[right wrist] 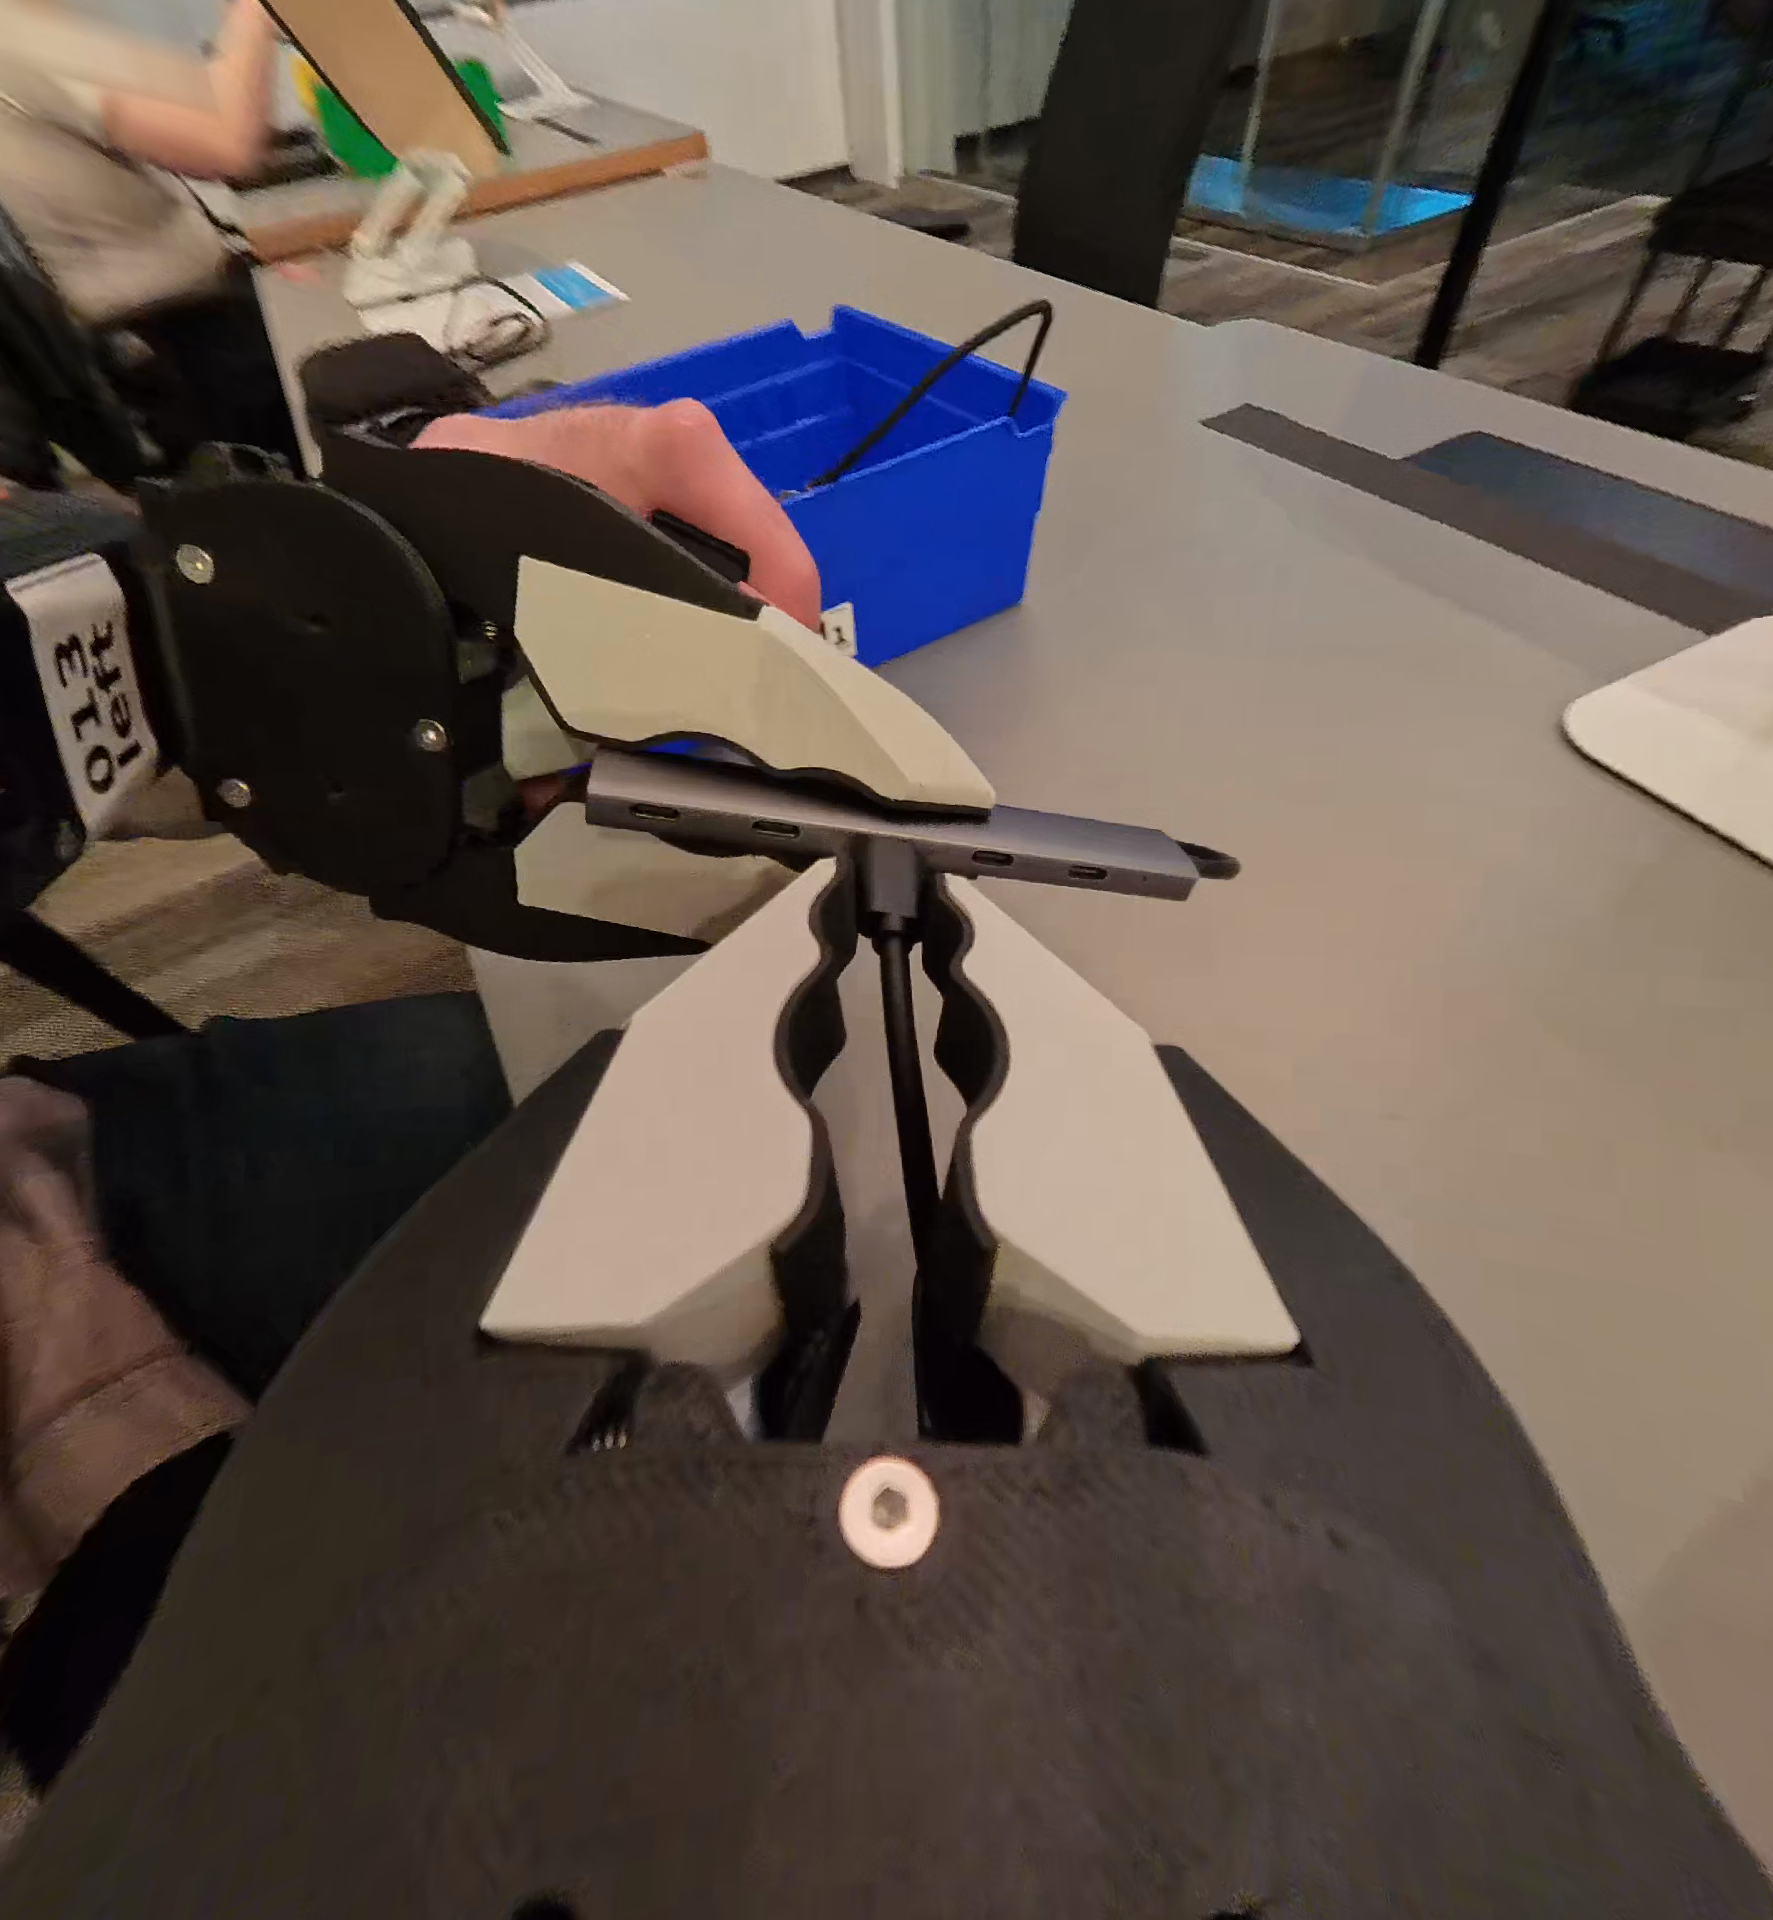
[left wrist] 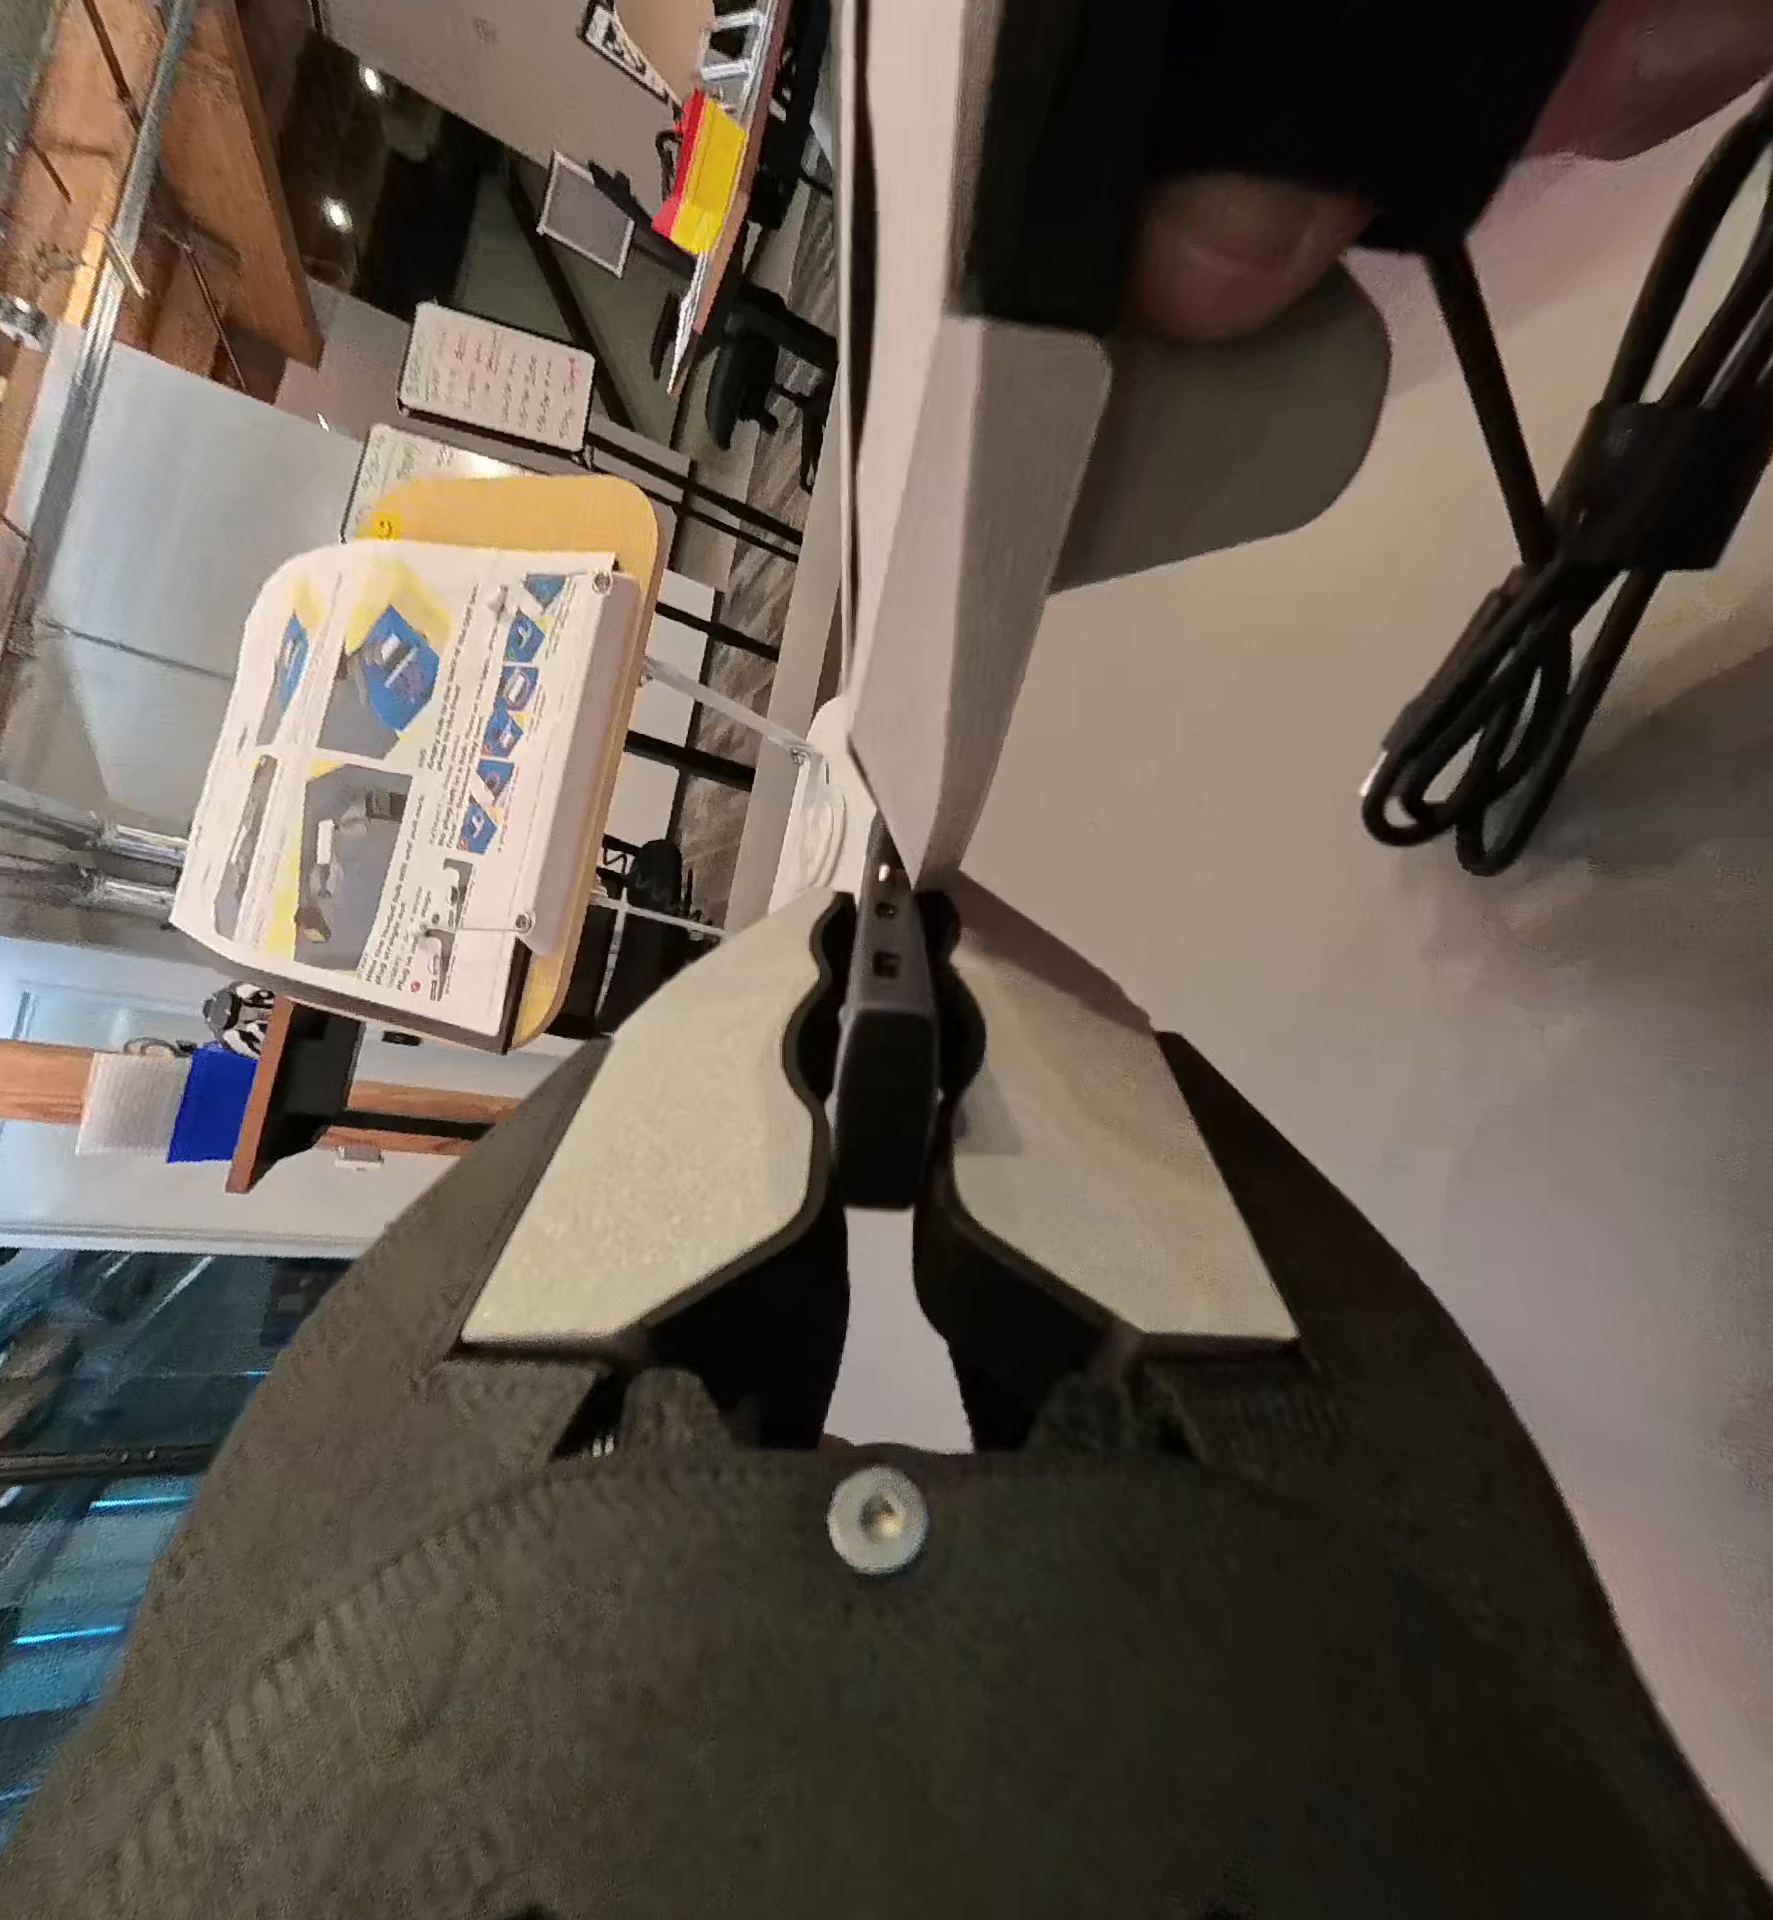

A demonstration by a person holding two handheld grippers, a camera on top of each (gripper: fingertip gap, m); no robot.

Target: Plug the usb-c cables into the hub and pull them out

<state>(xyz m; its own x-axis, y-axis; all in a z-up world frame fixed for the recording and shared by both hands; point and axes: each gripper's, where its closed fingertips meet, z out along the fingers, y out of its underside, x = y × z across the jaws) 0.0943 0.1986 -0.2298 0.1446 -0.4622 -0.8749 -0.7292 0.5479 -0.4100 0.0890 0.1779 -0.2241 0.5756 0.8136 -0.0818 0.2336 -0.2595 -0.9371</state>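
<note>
A slim grey hub (right wrist: 1069, 847) is held level above the grey table (right wrist: 1433, 1091), with a row of ports facing me. My left gripper comes in from the left and is shut on the hub; its upper finger (right wrist: 757, 675) lies on top. In the left wrist view the hub (left wrist: 887, 1039) shows end-on between the shut fingers of my left gripper (left wrist: 887, 920). My right gripper (right wrist: 887, 894) is shut on the black usb-c plug (right wrist: 887, 878), which meets a middle port. Its cable (right wrist: 908, 1091) runs back between the fingers. How deep the plug sits is hidden.
A blue bin (right wrist: 923, 520) stands behind the hub with a black cable (right wrist: 965, 384) hanging in it. A tied bundle of black cable (left wrist: 1588, 582) lies on the table. A white base (right wrist: 1713, 727) sits at the right. A person sits at another table, back left. My two grippers' fingertips are within a few centimetres of each other. Left tips and right tips are each some 40 centimetres from the white base (right wrist: 1713, 727).
</note>
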